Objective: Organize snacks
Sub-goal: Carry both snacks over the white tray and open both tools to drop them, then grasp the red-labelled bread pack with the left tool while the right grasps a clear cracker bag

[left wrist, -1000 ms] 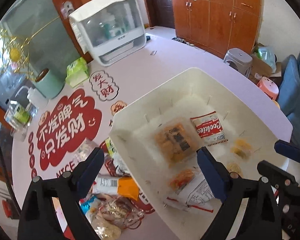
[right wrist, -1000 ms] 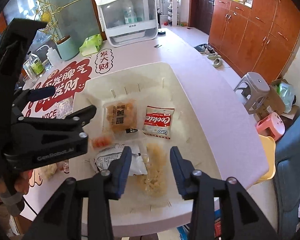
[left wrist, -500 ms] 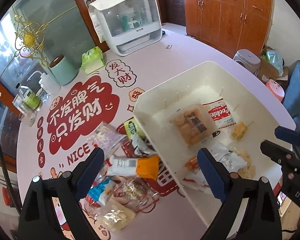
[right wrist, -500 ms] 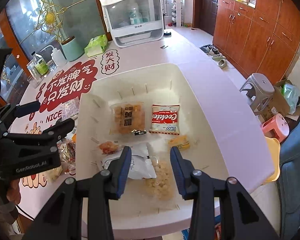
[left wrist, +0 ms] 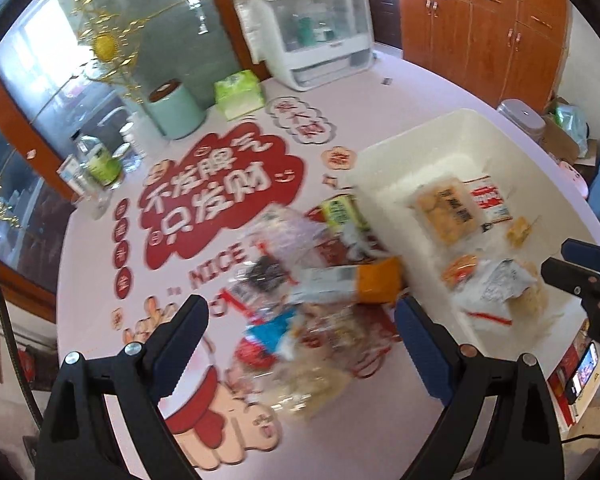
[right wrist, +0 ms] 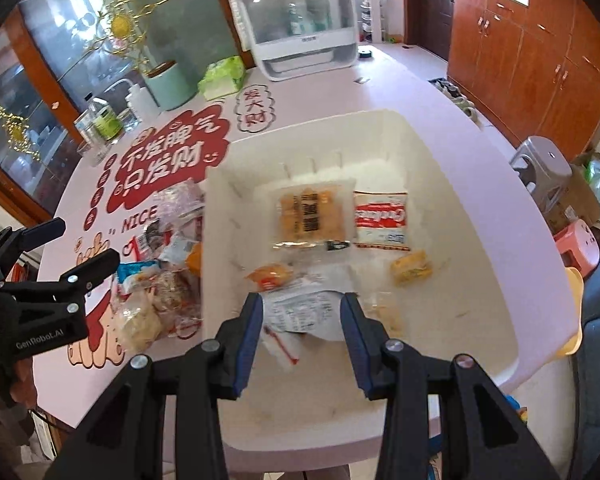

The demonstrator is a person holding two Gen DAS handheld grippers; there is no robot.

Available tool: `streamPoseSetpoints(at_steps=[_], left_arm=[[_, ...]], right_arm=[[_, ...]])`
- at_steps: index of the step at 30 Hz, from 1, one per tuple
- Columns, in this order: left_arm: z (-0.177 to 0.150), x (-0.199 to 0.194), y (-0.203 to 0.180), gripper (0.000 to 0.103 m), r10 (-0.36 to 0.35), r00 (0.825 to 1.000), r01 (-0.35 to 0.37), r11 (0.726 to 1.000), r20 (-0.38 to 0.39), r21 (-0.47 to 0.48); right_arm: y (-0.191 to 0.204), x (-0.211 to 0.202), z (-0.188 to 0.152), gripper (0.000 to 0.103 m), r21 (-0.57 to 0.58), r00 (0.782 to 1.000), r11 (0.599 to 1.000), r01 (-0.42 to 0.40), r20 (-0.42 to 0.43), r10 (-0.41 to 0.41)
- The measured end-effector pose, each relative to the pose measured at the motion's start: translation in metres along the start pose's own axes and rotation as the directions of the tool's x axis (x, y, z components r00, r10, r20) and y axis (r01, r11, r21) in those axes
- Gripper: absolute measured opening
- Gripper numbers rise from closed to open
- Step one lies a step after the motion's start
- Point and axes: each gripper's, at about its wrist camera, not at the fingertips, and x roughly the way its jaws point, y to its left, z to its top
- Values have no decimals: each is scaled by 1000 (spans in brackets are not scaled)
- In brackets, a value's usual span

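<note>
A red-and-white "Cookies" packet (right wrist: 381, 221) is lying in the white bin (right wrist: 452, 184); "NICE" is showing on the tablecloth (left wrist: 218, 265). Both grippers, left gripper (left wrist: 302, 334) and right gripper (right wrist: 303, 322), are hanging spread, empty.

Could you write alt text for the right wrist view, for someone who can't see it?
An open hand-held gripper hovers over a white bin holding several snack packets. More snacks lie piled on the table beside the bin, near the other hand-held gripper.
</note>
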Motion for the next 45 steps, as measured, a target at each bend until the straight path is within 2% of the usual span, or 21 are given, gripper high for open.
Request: streamPoseSetpoints(at_steps=[11, 15, 23, 25, 29, 33, 37, 41, 43, 45], left_arm=[[-25, -21, 91, 94, 85, 996, -83, 993, 33, -80], [-42, -8, 105, 94, 64, 998, -65, 994, -6, -87], [-73, 46, 112, 94, 19, 994, -23, 999, -112, -33], [-76, 60, 112, 94, -9, 991, 7, 1000, -130, -16], [-74, 87, 106, 94, -63, 987, 70, 997, -149, 39], [-66, 118, 96, 93, -131, 973, 150, 984, -191, 91], [-60, 142, 85, 85, -193, 951, 224, 968, -241, 109], [-58, 161, 72, 67, -248, 922, 291, 951, -297, 109], [-59, 168, 69, 53, -251, 916, 296, 949, -314, 106], [-62, 173, 68, 48, -228, 918, 275, 955, -324, 107]], right_arm=[[69, -5, 10, 41, -93, 992, 989, -117, 30, 120], [98, 2, 9, 41, -136, 986, 977, -163, 14, 166], [143, 48, -15, 41, -155, 969, 959, -236, -117, 219], [148, 62, -21, 42, -128, 959, 958, -255, -157, 234], [149, 92, -33, 46, -1, 937, 959, -285, -210, 278], [146, 115, -48, 50, 132, 922, 950, -283, -236, 307], [145, 123, -57, 50, 210, 927, 941, -264, -214, 308], [141, 122, -60, 51, 250, 934, 933, -260, -181, 309], [137, 121, -63, 53, 273, 933, 925, -264, -170, 316], [134, 120, -66, 55, 292, 934, 919, -266, -159, 320]])
